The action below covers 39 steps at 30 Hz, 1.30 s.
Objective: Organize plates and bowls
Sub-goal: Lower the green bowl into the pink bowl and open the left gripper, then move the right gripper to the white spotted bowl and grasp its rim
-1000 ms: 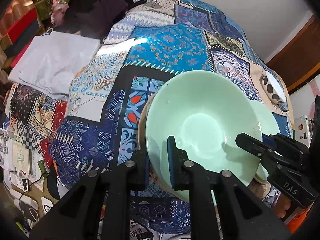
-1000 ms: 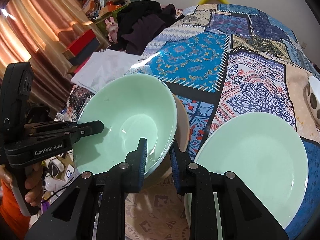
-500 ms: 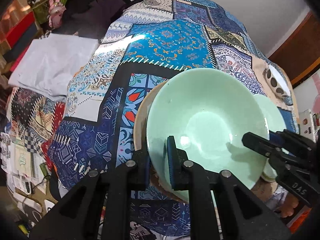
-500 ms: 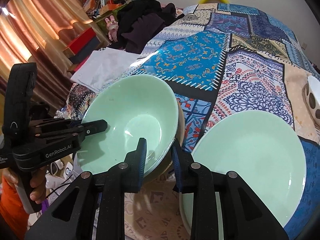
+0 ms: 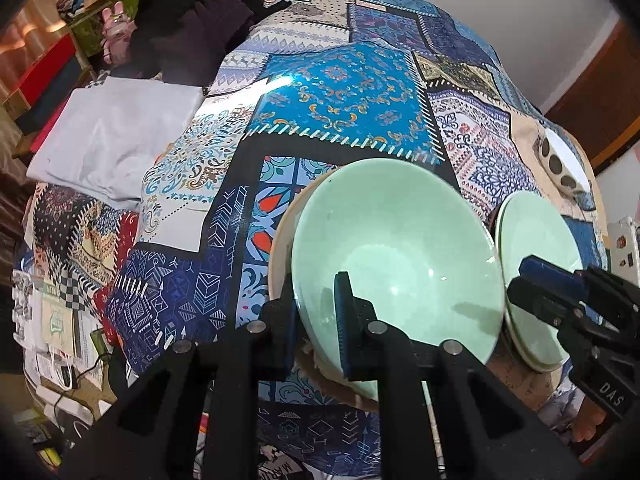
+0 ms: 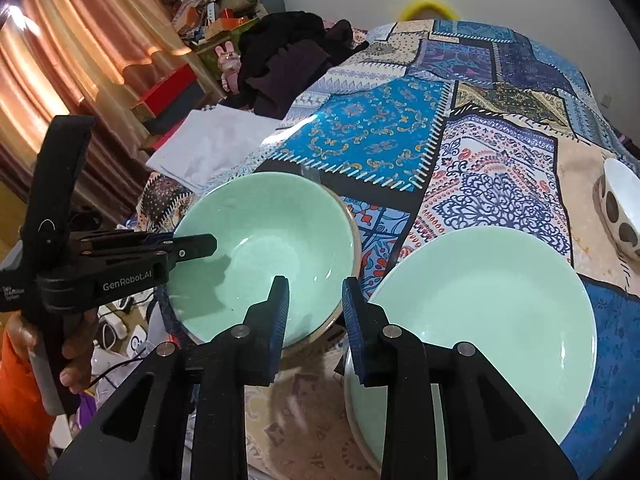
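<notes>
A pale green bowl (image 5: 396,256) sits nested in a beige bowl (image 5: 280,248) on the patchwork cloth. My left gripper (image 5: 318,312) is shut on the green bowl's near rim, one finger inside and one outside. The bowl also shows in the right wrist view (image 6: 264,248), with the left gripper (image 6: 192,246) at its left rim. My right gripper (image 6: 314,312) is open and empty, between the bowl and a pale green plate (image 6: 480,320). The plate also shows in the left wrist view (image 5: 536,264), stacked on another plate.
A white bowl with dark spots (image 6: 620,216) lies at the right edge of the cloth. Dark clothes (image 6: 288,60) and a folded white cloth (image 6: 208,148) lie at the far left. Clutter and cables lie below the near left edge.
The green bowl has come down and settled level into the beige bowl, still held by my left gripper. My right gripper has opened and drawn back slightly from the bowl's rim.
</notes>
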Each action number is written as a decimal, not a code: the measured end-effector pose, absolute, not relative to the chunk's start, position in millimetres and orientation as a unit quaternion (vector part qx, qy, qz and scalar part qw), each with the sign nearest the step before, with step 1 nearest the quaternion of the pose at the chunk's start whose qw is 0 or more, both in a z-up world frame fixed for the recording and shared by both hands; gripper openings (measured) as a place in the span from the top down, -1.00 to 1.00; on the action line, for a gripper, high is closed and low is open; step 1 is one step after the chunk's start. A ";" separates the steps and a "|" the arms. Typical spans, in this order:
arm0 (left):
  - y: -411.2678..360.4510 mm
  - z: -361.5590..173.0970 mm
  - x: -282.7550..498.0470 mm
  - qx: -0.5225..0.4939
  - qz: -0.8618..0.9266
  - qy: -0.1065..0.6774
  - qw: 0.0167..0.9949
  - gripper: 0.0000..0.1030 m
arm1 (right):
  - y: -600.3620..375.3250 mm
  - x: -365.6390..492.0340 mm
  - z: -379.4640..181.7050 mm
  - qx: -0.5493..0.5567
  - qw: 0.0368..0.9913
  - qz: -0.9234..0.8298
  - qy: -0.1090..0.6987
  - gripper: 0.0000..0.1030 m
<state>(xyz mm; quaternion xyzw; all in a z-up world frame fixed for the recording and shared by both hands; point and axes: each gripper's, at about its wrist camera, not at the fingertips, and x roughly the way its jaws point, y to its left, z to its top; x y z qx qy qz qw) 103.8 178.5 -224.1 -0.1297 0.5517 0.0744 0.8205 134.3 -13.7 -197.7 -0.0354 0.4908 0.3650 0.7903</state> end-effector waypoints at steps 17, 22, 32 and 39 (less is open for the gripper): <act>155.3 -161.6 110.8 -0.101 0.080 0.500 0.857 0.00 | -95.7 156.6 -162.5 -0.014 0.848 0.303 0.434 0.12; 128.0 -141.6 128.7 -0.085 0.066 0.473 0.874 -0.32 | -140.9 176.7 -154.9 -0.005 0.871 0.256 0.420 0.03; 60.3 -141.5 196.7 -0.064 0.013 0.490 0.869 -0.56 | -233.6 228.1 -174.3 0.021 0.890 0.141 0.433 0.02; 20.9 -162.2 247.3 -0.043 -0.008 0.512 0.858 -0.56 | -272.4 265.4 -198.8 0.058 0.885 0.101 0.451 0.02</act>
